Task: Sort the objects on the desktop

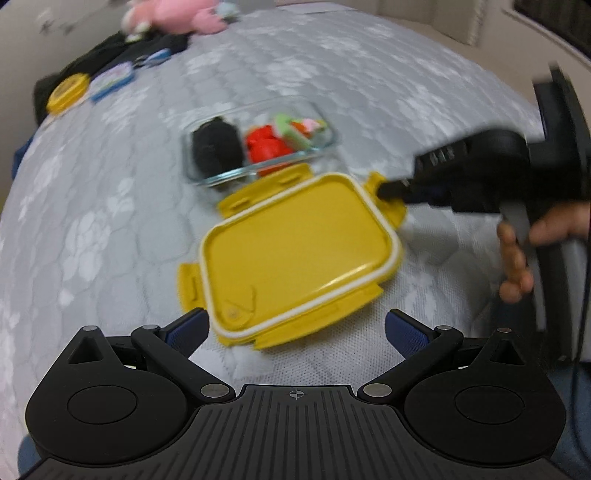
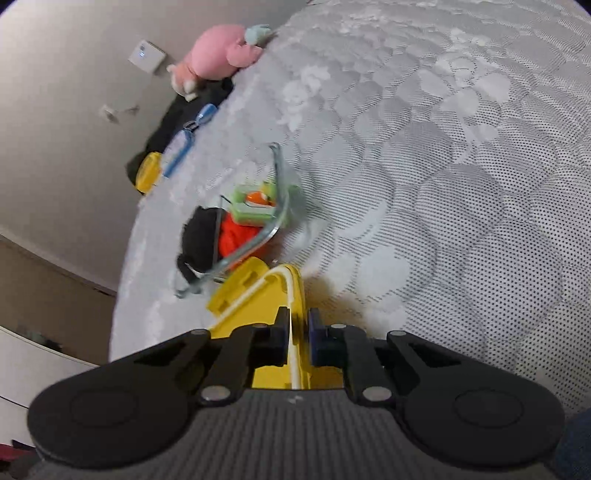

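Grey quilted mattress [image 1: 332, 74] with a flower pattern carries everything here, and over at its far left edge there's a round yellow lid [image 1: 68, 92], a blue-rimmed case [image 1: 112, 79] and a pink plush toy [image 1: 173, 14] by some dark fabric. Around the middle sits a clear glass container [image 1: 258, 144] holding black, red and green bits, with the yellow lid [image 1: 299, 254] lying just in front, nearly touching its near wall. Left gripper [image 1: 295, 330] hovers wide open over the lid's near edge gripping nothing, while the right gripper [image 2: 296, 341] is pinched onto the lid's right-hand clip tab.
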The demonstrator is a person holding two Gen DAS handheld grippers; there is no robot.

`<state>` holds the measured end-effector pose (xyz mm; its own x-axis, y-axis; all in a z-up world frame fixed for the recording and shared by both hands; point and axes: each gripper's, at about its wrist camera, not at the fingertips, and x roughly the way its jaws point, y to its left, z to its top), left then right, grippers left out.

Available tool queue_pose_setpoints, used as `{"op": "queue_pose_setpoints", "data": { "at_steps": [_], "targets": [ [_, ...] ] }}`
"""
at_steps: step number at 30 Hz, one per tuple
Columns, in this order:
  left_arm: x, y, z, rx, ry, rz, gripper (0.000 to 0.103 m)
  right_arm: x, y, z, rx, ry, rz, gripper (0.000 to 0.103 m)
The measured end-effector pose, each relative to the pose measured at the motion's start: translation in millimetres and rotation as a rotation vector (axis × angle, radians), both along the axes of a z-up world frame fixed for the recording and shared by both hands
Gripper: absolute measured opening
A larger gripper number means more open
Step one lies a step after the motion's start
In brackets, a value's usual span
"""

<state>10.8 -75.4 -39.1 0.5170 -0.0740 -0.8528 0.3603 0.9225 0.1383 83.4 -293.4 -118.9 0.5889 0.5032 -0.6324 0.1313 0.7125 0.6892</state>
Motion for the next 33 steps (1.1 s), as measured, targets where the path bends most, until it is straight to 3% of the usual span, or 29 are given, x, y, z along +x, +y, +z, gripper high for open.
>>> {"op": "queue_pose_setpoints", "data": {
  "at_steps": [6, 10, 14, 17, 18, 19, 22, 26, 27, 29, 33],
  "targets": [
    [3, -33, -24, 0.163, -0.055, -0.091, 0.103, 0, -9, -2, 0.120, 0.000, -0.005, 0.012],
    [3, -53, -40, 0.282, -0.147, -0.150, 0.103, -1, -14, -4, 0.225, -0.006, 0.004, 0.012],
    [5, -68, -56, 0.426, -0.238, -0.239, 0.103, 0, -9, -2, 0.238, -0.013, 0.036, 0.013],
    [3, -71, -63, 0.491, -0.286, -0.295, 0.103, -1, -8, -2, 0.255, -0.018, 0.048, 0.015],
    [3, -71, -64, 0.501, -0.296, -0.308, 0.095, -1, -9, -2, 0.261, -0.018, 0.049, 0.015],
    [5, -70, -63, 0.501, -0.289, -0.317, 0.065, -1, -9, -2, 0.267, -0.018, 0.050, 0.015],
    [12, -65, -59, 0.454, -0.220, -0.310, 0.040, -1, -11, -2, 0.285, -0.025, 0.050, 0.015],
    [17, -59, -55, 0.416, -0.192, -0.316, 0.038, -4, -16, -1, 0.318, -0.054, 0.015, 0.017],
    [17, -57, -53, 0.413, -0.191, -0.320, 0.037, -5, -21, 0, 0.338, -0.068, -0.017, 0.020],
    [18, -54, -45, 0.391, -0.193, -0.312, 0.035, -8, -29, 2, 0.360, -0.105, -0.074, 0.045],
    [30, -42, -14, 0.270, -0.177, -0.258, 0.030, -9, -38, -2, 0.371, -0.099, -0.147, 0.048]
  ]
}}
